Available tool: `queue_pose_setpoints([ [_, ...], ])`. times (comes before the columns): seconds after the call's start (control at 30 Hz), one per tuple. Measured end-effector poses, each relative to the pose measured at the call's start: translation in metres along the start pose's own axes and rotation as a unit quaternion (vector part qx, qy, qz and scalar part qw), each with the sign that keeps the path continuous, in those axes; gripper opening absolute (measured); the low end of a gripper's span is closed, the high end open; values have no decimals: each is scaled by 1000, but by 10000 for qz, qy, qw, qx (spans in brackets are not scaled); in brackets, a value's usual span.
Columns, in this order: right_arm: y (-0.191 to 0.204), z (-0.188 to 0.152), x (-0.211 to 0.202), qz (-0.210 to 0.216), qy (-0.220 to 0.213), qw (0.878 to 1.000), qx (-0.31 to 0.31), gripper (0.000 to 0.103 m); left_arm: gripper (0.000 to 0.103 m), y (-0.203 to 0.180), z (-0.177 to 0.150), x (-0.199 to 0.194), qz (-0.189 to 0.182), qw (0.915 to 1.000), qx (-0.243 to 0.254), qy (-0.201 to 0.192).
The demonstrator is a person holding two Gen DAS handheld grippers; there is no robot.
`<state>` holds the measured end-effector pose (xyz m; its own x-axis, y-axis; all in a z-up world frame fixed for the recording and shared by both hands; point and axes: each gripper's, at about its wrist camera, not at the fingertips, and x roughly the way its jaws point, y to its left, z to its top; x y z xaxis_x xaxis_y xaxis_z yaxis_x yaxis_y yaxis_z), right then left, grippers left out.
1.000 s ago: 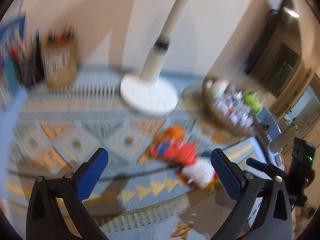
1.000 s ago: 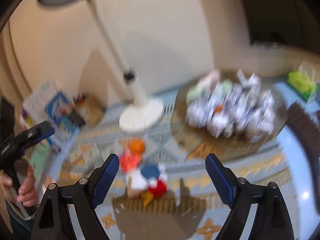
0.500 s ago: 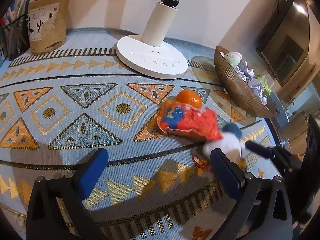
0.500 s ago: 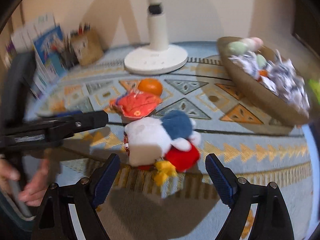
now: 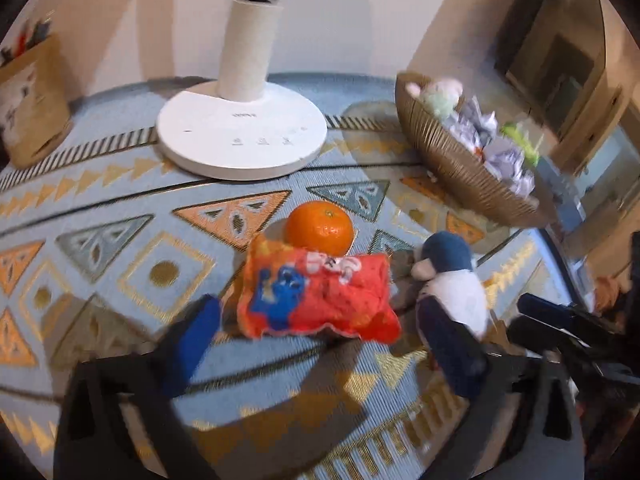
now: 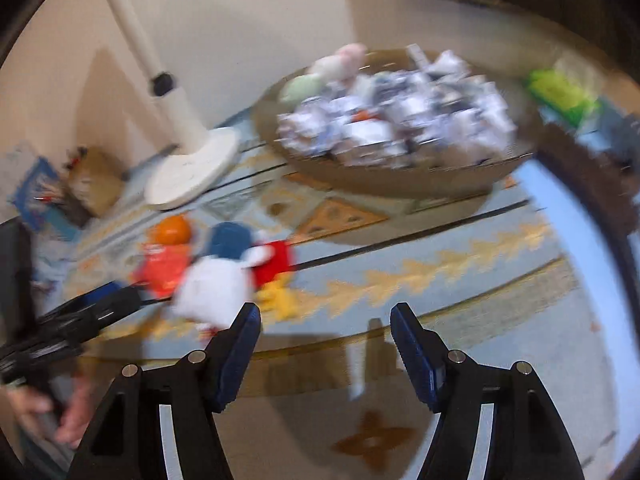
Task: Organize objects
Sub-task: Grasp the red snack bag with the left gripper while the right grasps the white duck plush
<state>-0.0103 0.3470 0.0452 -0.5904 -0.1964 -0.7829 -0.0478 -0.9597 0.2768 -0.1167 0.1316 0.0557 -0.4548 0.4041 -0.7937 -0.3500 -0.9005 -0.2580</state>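
A red-orange snack packet (image 5: 320, 296) lies on the patterned cloth with an orange (image 5: 320, 226) touching its far side. A plush toy (image 5: 452, 280) with a blue head and white body lies to the packet's right. My left gripper (image 5: 320, 320) points down at the packet; its jaws are closing and the pads are short of the packet's sides. In the blurred right wrist view, the plush toy (image 6: 216, 284) sits just left of my right gripper (image 6: 326, 340). That gripper's jaws are closing with only cloth between them.
A white lamp base (image 5: 240, 136) stands at the back. A woven basket (image 5: 460, 168) of wrapped sweets sits at the right, a brown pen holder (image 5: 32, 100) at the far left. The table's glass edge (image 6: 400, 360) runs beneath the right gripper. A hand (image 6: 68, 420) holds the left gripper.
The left gripper dropped closer to the snack packet and its jaws narrowed. The right gripper swung right, so the plush toy left its jaws, which also narrowed.
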Motion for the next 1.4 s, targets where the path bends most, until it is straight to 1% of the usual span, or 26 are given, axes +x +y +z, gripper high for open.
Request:
queue_pose_setpoints([
  [0.03, 8, 1, 5, 135, 27, 9999, -56, 67, 79, -2, 2, 3, 136, 9999, 85, -26],
  [0.07, 13, 0, 6, 193, 32, 9997, -132, 67, 76, -4, 3, 4, 161, 9998, 127, -13],
  [0.17, 36, 1, 12, 182, 22, 9985, -507, 67, 76, -7, 3, 6, 221, 9995, 226, -82],
  [0.23, 51, 1, 18, 153, 72, 9979, -622, 69, 69, -7, 0, 4, 262, 9992, 250, -189],
  [0.27, 55, 1, 21, 98, 87, 9978, -653, 70, 62, -5, -2, 3, 349, 9988, 250, -247],
  [0.33, 65, 3, 33, -30, 163, 9971, -747, 70, 59, 1, -3, -1, 228, 9993, 136, -265],
  [0.37, 67, 5, 39, -106, 161, 9970, -744, 70, 56, 3, -3, -3, 229, 9994, 96, -239],
  [0.43, 69, 8, 49, -161, 226, 9964, -801, 70, 56, 10, -5, -9, 110, 9998, 8, -179],
  [0.47, 70, 8, 54, -144, 214, 9964, -808, 70, 56, 14, -6, -12, -1, 9998, -25, -181],
  [0.5, 70, 8, 56, -235, 161, 9961, -830, 70, 56, 16, -8, -15, -67, 9998, 0, -185],
  [0.57, 73, 7, 57, -330, 53, 9948, -964, 65, 56, 20, -13, -20, -115, 9998, 160, -101],
  [0.6, 75, 6, 55, -316, 31, 9940, -1045, 56, 56, 21, -16, -24, -91, 9996, 274, -68],
  [0.67, 78, 2, 50, -245, 10, 9929, -1160, 55, 56, 22, -24, -33, -124, 9983, 561, -59],
  [0.73, 76, -2, 39, -12, -45, 9930, -1184, 55, 56, 18, -33, -45, -326, 9951, 926, -79],
  [0.8, 73, -7, 22, 145, -220, 9920, -1236, 55, 56, 12, -38, -49, -579, 9898, 1302, 88],
  [0.87, 74, -13, 13, 218, -148, 9871, -1578, 55, 59, 3, -42, -49, -645, 9835, 1688, 112],
  [0.93, 78, -22, 11, 39, 3, 9781, -2082, 55, 65, 0, -42, -44, -656, 9816, 1782, 207],
  [1.0, 78, -30, 10, -214, 122, 9698, -2425, 56, 69, 0, -39, -39, -477, 9850, 1633, 304],
  [1.07, 72, -32, 10, -321, 136, 9705, -2386, 56, 75, 4, -39, -38, -345, 9890, 1380, 414],
  [1.1, 67, -32, 9, -258, 143, 9731, -2286, 56, 75, 9, -41, -41, -374, 9910, 1205, 446],
  [1.17, 56, -32, 12, -82, 226, 9783, -2056, 57, 75, 19, -48, -51, -510, 9946, 833, 358],
  [1.23, 46, -35, 19, 34, 400, 9809, -1901, 64, 75, 28, -54, -58, -573, 9970, 341, 393],
  [1.27, 43, -37, 20, 124, 401, 9815, -1869, 66, 75, 31, -57, -61, -689, 9967, 110, 408],
  [1.3, 40, -39, 18, 262, 278, 9819, -1853, 69, 75, 31, -58, -64, -908, 9951, -70, 378],
  [1.33, 38, -39, 17, 370, 249, 9825, -1807, 72, 75, 29, -58, -64, -1125, 9928, -197, 359],
  [1.4, 34, -37, 16, 539, 230, 9835, -1710, 73, 75, 21, -52, -54, -1315, 9896, -341, 464],
])
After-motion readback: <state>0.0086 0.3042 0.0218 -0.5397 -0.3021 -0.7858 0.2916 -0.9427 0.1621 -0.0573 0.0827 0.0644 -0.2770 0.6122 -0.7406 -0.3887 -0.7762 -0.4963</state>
